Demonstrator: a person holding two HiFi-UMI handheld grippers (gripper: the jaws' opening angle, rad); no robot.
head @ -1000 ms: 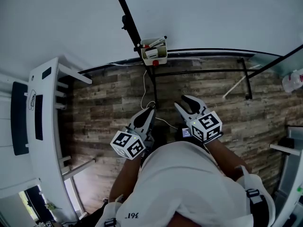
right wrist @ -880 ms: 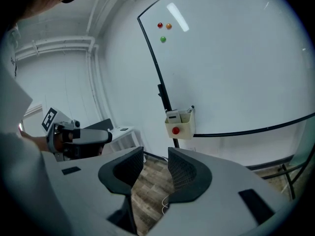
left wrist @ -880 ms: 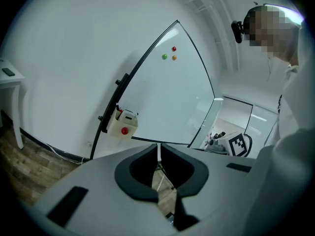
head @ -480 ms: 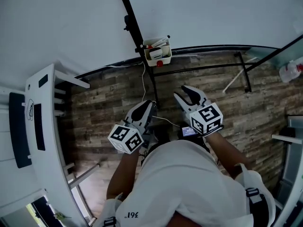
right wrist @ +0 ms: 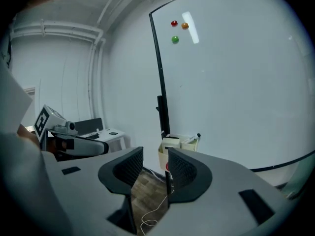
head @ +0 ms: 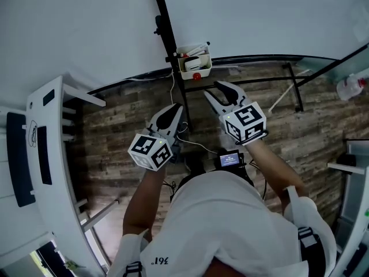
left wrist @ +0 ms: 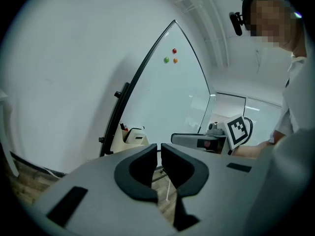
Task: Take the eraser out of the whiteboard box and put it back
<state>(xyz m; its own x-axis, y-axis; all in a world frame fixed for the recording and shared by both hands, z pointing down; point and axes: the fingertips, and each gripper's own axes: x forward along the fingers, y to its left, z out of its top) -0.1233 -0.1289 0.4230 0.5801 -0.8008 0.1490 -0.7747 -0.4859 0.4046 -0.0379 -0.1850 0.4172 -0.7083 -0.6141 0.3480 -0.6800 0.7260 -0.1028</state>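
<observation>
Right gripper (head: 213, 89), jaws apart and empty, aims at the whiteboard box (head: 202, 71), likely for the eraser (right wrist: 171, 143); left gripper (head: 173, 108) hangs closed, idle.

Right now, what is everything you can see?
whiteboard: one, white with a black frame, ahead
magnets: three, red, orange and green, high on the whiteboard
box: one, cream, on the frame
eraser: one, white, seemingly in the box
marker: one, white, sticking out of the box
cable: one, white, below the box
desk: one, white, left
floor: brown wood
left hand-held gripper: one, grey, jaws together, empty
right hand-held gripper: one, grey, jaws apart, empty
</observation>
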